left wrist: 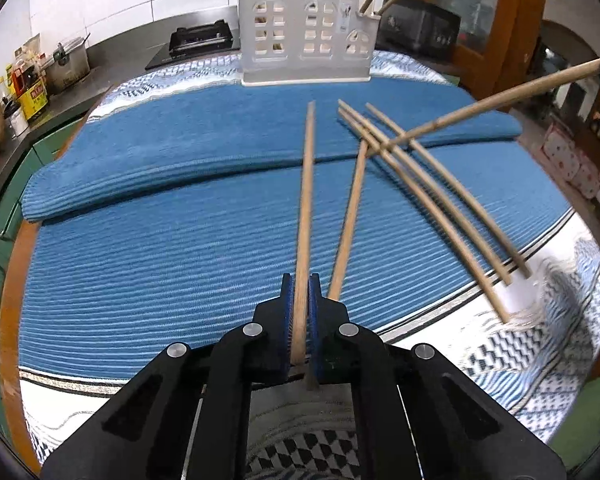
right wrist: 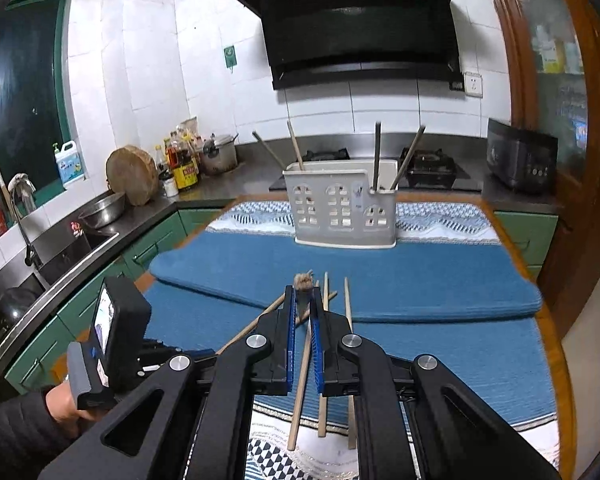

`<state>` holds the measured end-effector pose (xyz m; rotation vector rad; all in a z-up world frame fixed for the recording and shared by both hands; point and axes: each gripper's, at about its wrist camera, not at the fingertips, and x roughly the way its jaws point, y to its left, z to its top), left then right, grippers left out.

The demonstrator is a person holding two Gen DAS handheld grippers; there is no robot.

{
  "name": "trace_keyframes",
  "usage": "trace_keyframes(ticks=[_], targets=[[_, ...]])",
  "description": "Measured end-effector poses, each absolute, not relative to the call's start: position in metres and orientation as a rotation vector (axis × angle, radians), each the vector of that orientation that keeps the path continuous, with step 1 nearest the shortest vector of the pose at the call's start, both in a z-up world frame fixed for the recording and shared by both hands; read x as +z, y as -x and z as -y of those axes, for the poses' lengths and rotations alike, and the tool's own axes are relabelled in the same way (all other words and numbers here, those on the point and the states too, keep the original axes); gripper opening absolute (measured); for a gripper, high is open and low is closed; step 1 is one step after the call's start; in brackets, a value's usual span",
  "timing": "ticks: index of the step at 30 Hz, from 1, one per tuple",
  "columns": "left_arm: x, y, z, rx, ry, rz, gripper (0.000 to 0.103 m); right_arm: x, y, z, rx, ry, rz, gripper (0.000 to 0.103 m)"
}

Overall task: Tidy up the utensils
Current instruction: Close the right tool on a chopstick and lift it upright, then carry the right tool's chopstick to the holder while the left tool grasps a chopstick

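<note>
**Both grippers hold a chopstick**

The left gripper (left wrist: pixel 300 300) has its jaws pinching one chopstick (left wrist: pixel 306 200) (low over the blue mat (left wrist: pixel 160 260)). The right gripper (right wrist: pixel 304 308) pinches another chopstick (left wrist: pixel 500 100). Three loose chopsticks (left wrist: pixel 440 200) lie before the white holder (left wrist: pixel 306 36).

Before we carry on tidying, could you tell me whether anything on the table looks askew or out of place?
Yes. Loose chopsticks lie scattered and crossed on the blue mat rather than standing in the white holder. The left gripper and right gripper each grip one chopstick.
</note>
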<state>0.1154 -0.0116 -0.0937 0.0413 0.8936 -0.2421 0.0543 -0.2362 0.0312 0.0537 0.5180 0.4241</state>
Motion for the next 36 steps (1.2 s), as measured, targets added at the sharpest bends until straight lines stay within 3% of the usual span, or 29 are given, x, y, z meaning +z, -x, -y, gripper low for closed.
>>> trace_keyframes(ticks=[18, 36], targets=[[-0.020, -0.122, -0.007, -0.256, 0.093, -0.651, 0.005, 0.071, -0.074, 0.246, 0.463, -0.019, -0.480, 0.007], [0.042, -0.188, 0.006, -0.292, 0.029, -0.597, 0.005, 0.161, -0.164, 0.257, 0.444, 0.069, -0.436, 0.007]])
